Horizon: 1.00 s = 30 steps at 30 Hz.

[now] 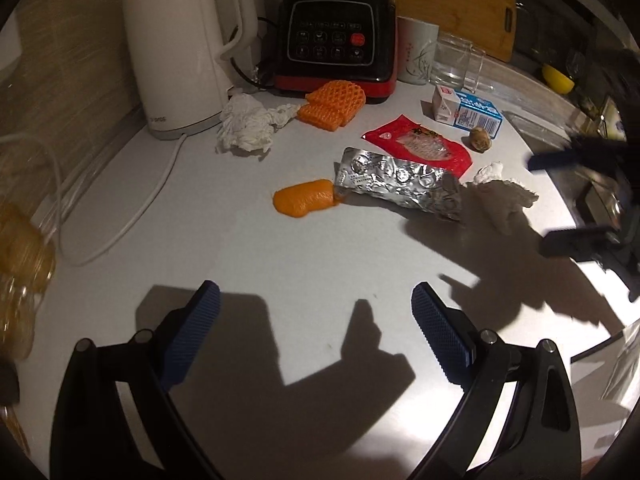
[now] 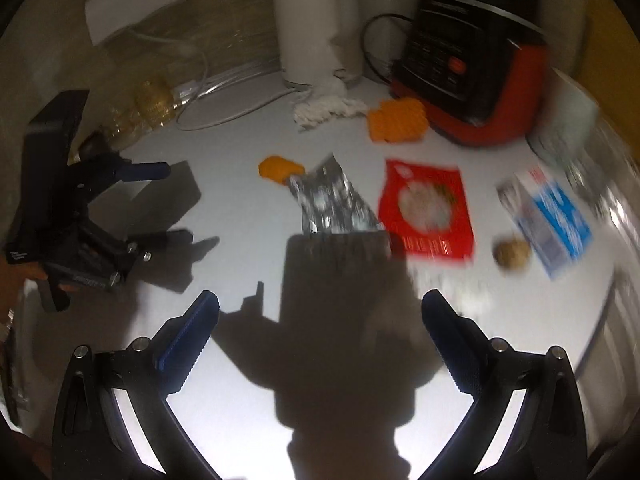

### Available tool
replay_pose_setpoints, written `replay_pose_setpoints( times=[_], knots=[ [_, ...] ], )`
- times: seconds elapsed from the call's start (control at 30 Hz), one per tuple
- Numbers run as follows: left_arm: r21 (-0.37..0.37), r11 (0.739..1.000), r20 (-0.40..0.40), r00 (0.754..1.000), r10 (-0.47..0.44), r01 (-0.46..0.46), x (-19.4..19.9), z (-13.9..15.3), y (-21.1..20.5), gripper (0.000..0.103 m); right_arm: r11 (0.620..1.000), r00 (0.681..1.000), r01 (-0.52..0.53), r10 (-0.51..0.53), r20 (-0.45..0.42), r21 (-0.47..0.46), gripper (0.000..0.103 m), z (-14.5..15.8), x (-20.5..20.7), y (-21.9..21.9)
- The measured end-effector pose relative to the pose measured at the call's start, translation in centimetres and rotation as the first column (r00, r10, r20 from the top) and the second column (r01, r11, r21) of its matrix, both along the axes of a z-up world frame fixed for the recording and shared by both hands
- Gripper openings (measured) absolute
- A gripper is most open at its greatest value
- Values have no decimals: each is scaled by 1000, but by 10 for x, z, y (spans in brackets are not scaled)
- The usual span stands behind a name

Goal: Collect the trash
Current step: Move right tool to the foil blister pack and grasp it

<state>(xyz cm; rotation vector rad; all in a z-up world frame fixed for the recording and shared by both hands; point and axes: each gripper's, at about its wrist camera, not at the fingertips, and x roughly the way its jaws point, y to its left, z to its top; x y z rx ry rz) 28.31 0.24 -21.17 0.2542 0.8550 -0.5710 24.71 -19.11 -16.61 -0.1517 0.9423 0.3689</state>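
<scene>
While it lies flat, foil blister pack [image 1: 396, 184] (crumpled), long axis toward orange peel [image 1: 304, 199]

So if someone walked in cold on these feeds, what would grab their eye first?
Probably the litter across the white counter: a crumpled foil blister pack in the middle, with orange peel at its left end and a red wrapper just behind it. Further back, orange foam netting lies before the black and red blender. Both grippers, left and right, are open and empty.

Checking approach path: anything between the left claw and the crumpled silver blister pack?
Only bare white countertop and shadows between left claw and silver blister pack, in the left wrist view.
</scene>
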Motion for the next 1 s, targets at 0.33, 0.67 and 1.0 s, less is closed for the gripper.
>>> replay_pose_setpoints(
  times=[0.33,0.67,1.0],
  knots=[
    [-36,994,-9,994,-107,107,33,-12,6,92,963,979,-200,190,-69,-181,100,-33,90,45],
    [-19,979,37,979,-202,203,62,-14,-4,92,957,963,-248,227,-145,-150,51,-43,109,43],
    [18,955,48,954,-297,296,81,-16,-36,77,992,988,-119,113,-104,-50,49,-16,87,17]
  ],
)
